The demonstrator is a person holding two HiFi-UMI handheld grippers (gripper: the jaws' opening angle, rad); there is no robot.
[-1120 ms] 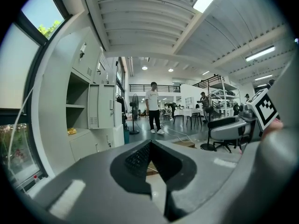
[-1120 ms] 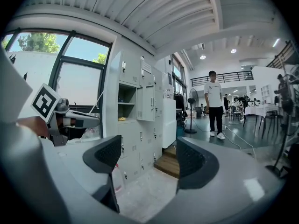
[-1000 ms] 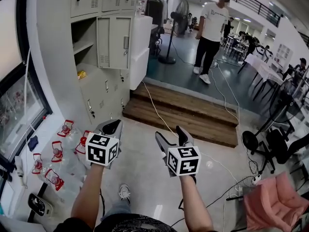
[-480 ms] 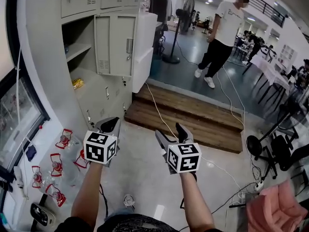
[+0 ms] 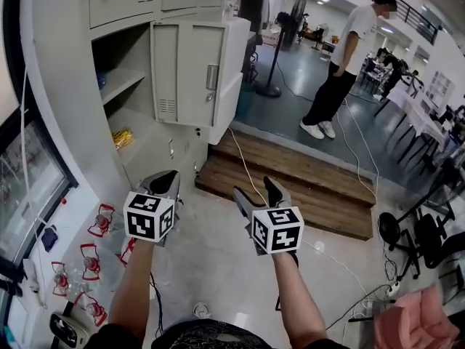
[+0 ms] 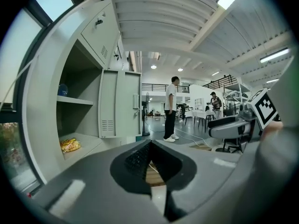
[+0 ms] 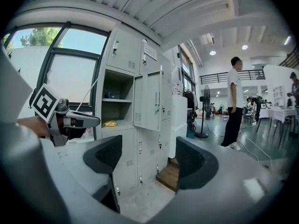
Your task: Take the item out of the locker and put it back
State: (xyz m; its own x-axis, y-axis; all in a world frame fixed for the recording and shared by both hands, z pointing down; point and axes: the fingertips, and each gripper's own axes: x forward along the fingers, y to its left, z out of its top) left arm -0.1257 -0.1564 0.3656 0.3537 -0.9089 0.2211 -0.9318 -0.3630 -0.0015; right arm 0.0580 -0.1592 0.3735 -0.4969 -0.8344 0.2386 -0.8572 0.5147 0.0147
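Observation:
A grey locker stands at the left with its door swung open. A yellow packet lies on its lower shelf, and a blue thing sits on the shelf above. The left gripper view shows the same packet and the blue thing; the right gripper view shows the packet too. My left gripper is shut and empty, well short of the locker. My right gripper is open and empty, beside the left one.
Several red-capped clear packs lie on the floor at the left. A wooden step with cables across it lies ahead. A person stands beyond it near a fan. A pink chair is at the lower right.
The locker and its open door have grown larger and shifted right in the head view. Both grippers hold the same pose, and the person stands further right.

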